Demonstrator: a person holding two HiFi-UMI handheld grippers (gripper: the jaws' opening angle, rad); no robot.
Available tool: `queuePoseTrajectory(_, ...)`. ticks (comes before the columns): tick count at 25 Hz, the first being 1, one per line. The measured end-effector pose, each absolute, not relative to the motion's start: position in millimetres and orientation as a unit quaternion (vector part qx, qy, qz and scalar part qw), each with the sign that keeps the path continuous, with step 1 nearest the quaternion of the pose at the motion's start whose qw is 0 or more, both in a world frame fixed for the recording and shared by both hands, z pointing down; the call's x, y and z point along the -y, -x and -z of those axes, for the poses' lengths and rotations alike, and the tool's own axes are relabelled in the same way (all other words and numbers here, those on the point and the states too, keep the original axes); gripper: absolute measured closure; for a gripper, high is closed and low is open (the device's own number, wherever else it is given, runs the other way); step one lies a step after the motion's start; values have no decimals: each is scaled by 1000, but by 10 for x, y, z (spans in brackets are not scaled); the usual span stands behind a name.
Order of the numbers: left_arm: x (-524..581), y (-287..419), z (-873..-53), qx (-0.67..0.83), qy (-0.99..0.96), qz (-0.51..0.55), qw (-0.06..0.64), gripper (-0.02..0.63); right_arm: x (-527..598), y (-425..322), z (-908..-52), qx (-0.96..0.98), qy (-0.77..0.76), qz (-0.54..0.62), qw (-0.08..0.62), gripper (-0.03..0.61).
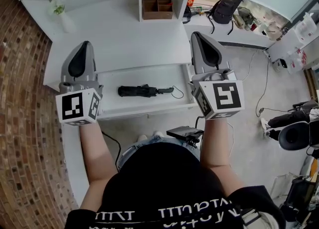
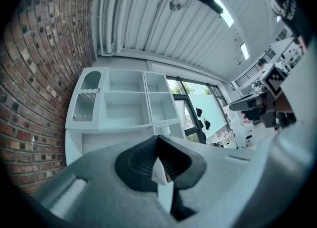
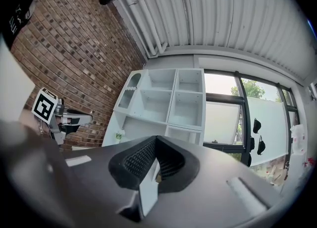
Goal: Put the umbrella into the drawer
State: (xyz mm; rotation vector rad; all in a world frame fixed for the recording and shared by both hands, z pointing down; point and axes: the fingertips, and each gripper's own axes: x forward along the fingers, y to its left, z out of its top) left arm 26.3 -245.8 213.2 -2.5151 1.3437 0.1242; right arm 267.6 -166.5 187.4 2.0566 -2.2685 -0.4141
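Grey L gripper [image 1: 84,45]: jaws clenched tight, nothing btwn them. The ribbed black pads meet in a V.
Grey R gripper [image 1: 197,35]: same, pinched closed and empty. Smooth moulded plastic shell w/ a marker cube at the wrist end.
Umbrella [image 1: 144,91]: below and btwn the two grippers, lying flat in the open drawer, touched by neither. Black, folded, a stubby fabric roll w/ a hard handle at the R-gripper end.
Cord loop [image 1: 177,93]: thin, limp, trails off the handle toward the R gripper's side.
Drawer [image 1: 149,109]: smooth white, shallow, pulled out under both grippers.
Desk [image 1: 124,39]: matte white slab beyond the tips.
Risk – cord: prob. the weak spot. It lies near the drawer's side wall and could snag if the drawer is shut.
Risk – push: closed tips may slip on the slick white front, and a one-sided shove could skew the drawer.
Risk – roll: the round body may shift if the drawer jolts.
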Motion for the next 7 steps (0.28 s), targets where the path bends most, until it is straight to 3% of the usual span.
queuePoseTrajectory(7,2498,-310,-2122,-477,866,-42,143,614,1699,-2707,-1951,734,-665,135,39,568)
